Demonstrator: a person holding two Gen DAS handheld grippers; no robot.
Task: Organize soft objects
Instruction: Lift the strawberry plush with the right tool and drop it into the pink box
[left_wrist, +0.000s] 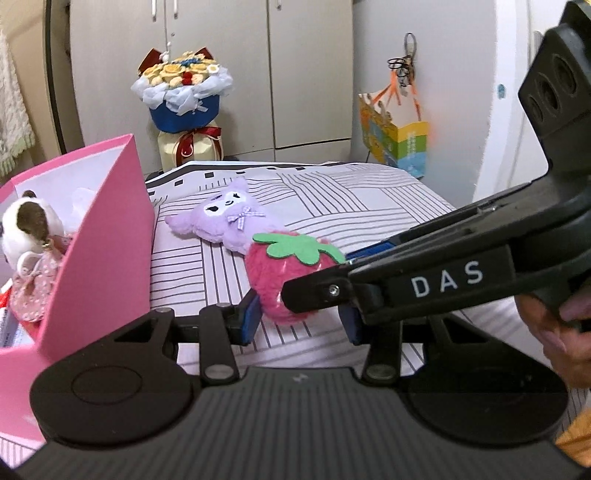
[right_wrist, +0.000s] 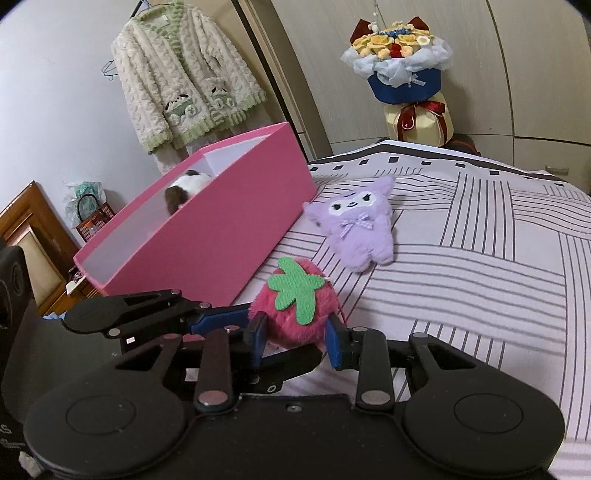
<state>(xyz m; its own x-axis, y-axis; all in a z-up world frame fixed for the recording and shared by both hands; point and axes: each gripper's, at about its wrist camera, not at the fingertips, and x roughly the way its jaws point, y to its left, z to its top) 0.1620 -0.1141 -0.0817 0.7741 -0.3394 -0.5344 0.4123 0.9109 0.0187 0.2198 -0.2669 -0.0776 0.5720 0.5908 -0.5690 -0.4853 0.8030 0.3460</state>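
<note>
A pink strawberry plush (left_wrist: 291, 277) (right_wrist: 295, 306) with a green felt leaf hangs just above the striped bed (left_wrist: 332, 206), and both grippers hold it. My left gripper (left_wrist: 300, 321) has its blue pads against the plush's lower sides. My right gripper (right_wrist: 296, 343) clamps it from the other direction, and its black finger (left_wrist: 317, 291) crosses the plush in the left wrist view. The left gripper's blue finger (right_wrist: 218, 319) reaches in from the left in the right wrist view. A purple plush (left_wrist: 225, 218) (right_wrist: 354, 225) lies face up beyond. The open pink box (left_wrist: 99, 240) (right_wrist: 207, 229) stands on the left.
A white and brown plush (left_wrist: 29, 225) (right_wrist: 184, 186) sits inside the box. A flower bouquet (left_wrist: 184, 96) (right_wrist: 402, 62) stands past the bed's far edge. A paper bag (left_wrist: 399, 136) hangs on the wall at right. A fluffy cardigan (right_wrist: 177, 74) hangs behind the box.
</note>
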